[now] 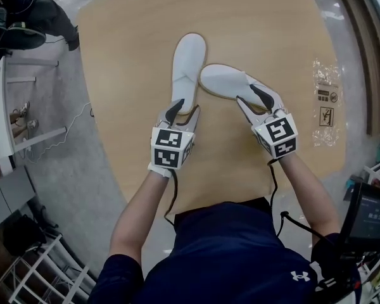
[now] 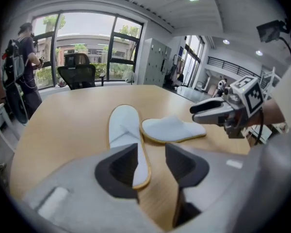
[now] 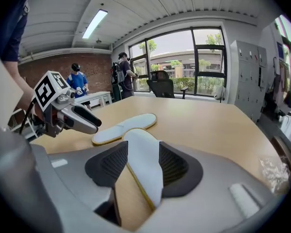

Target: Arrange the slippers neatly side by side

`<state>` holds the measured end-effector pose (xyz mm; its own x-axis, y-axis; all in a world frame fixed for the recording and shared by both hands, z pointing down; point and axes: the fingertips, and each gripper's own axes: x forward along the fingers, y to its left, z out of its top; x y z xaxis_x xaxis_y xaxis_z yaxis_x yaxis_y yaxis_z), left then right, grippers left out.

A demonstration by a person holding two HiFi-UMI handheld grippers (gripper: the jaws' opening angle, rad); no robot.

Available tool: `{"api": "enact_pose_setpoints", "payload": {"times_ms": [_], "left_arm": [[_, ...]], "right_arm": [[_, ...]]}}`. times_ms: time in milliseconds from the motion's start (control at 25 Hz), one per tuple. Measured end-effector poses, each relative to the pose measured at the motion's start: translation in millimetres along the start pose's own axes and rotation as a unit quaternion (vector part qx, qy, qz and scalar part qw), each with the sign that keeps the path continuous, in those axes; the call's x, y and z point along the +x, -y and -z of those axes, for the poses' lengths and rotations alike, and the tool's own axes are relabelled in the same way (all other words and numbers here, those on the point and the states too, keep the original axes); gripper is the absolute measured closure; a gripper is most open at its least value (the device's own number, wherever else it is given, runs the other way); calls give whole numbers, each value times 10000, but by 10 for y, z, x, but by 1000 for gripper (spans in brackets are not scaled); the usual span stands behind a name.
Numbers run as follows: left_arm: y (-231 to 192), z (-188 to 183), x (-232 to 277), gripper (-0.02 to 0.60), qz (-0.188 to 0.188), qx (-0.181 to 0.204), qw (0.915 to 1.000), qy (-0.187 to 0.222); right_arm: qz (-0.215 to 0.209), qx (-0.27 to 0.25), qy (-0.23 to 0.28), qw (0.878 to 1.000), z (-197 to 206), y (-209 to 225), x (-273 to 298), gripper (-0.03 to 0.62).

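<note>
Two white slippers with tan soles lie on a round wooden table (image 1: 133, 49). The left slipper (image 1: 187, 65) (image 2: 123, 126) points away from me. The right slipper (image 1: 229, 81) (image 3: 138, 141) lies at an angle, its toe meeting the left one's middle. My left gripper (image 1: 183, 111) (image 2: 150, 154) stands open around the left slipper's heel; its right pad is clear of the slipper. Open too, my right gripper (image 1: 253, 103) (image 3: 143, 157) straddles the right slipper's heel end, with wood showing beside the left pad.
Clear plastic wrappers (image 1: 326, 100) lie near the table's right edge. A black office chair (image 2: 77, 74) stands at the far side by the windows, with a person (image 2: 19, 67) beside it. A tablet (image 1: 367, 217) sits at my right, a white rack (image 1: 44, 271) at lower left.
</note>
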<state>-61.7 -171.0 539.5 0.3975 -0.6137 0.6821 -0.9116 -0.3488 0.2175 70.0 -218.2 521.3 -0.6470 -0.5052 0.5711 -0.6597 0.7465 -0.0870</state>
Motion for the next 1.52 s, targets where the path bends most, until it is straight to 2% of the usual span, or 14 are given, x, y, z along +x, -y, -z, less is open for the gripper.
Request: {"api": "enact_pose_setpoints", "payload": {"times_ms": [120,200,280,400,560,680,840,960,1080,1360,1520], "left_arm": [[-145,-149,74,399,-56,-3,10000,69],[-263,-226,180,398,-140,4,9999,93],[-399,-285,294,397,-235,93,9997,44],[-570,-359,455,371,-285,264,9991,-160],[-698,-409,686,362,-288,586,9970,-408],[-731,-368,853,362,-266,697,9955,-581],[-728,-259,917,360,-239,682,9952,-662],[-655,-204,870,362,-202,505,9966,-625],[-644,-88,831,364,-331,554,9958,-648],[-497,120,583,365,-554,311,9966,-522],[-347,397,564,365,-638,245,9958,-606]], "right_arm": [[-114,-619,105,9980,-111,93,137,376],[-319,-1179,153,9924,-123,103,254,376],[-599,-1627,-9,9849,-64,75,392,361],[-999,-1891,-469,9757,89,29,587,282],[-1165,-2142,-865,9660,186,48,701,276],[-1279,-1966,-1033,9666,310,54,754,298],[-1235,-1320,-1120,9771,422,60,763,322],[-1009,-1032,-1163,9827,468,96,738,324],[-749,-767,-1229,9866,511,129,712,326],[-322,-317,-1509,9875,575,115,596,326],[78,354,-1429,9891,807,225,556,335]]}}
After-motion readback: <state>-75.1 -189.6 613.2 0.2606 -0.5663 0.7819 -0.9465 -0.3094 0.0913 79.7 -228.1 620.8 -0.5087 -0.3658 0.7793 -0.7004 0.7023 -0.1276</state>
